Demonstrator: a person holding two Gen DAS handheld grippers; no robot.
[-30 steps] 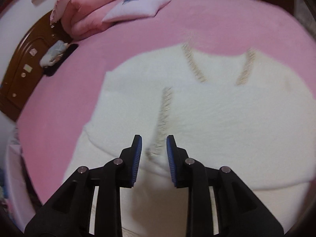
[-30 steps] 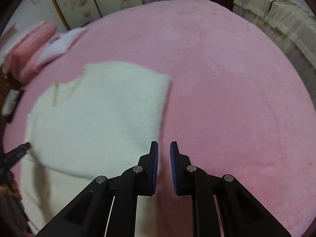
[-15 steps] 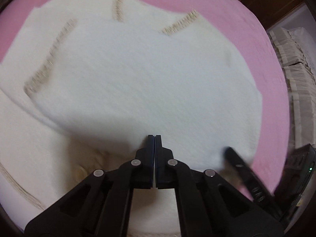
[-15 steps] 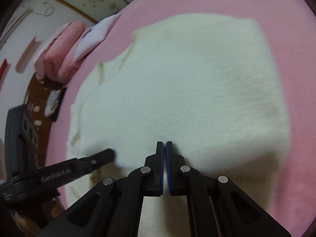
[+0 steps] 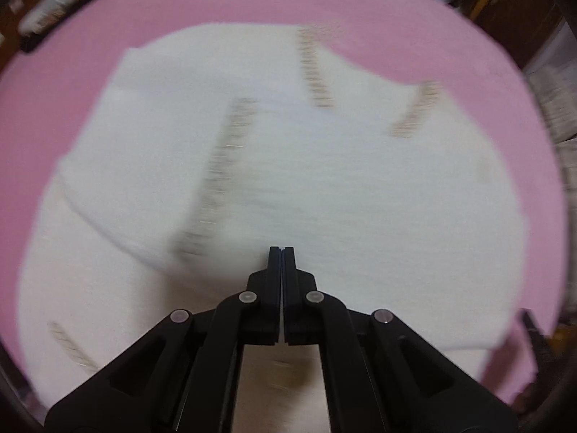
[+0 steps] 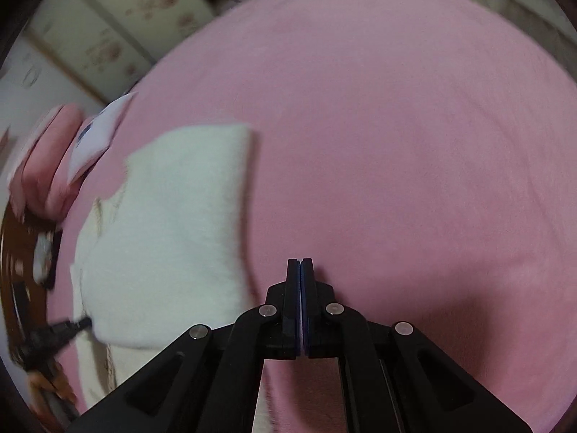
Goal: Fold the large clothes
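Fluffy white knit garment with beige trim [image 5: 324,198] lies partly folded on the pink bed cover [image 6: 396,144]. Left gripper [image 5: 281,252] — jaws together, above the garment; right gripper [image 6: 300,263] — jaws together, over bare cover.

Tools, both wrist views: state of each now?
Left tool: closed, over the white garment; whether it pinches cloth cannot be told.
Right tool: closed, empty, over the pink bedspread.
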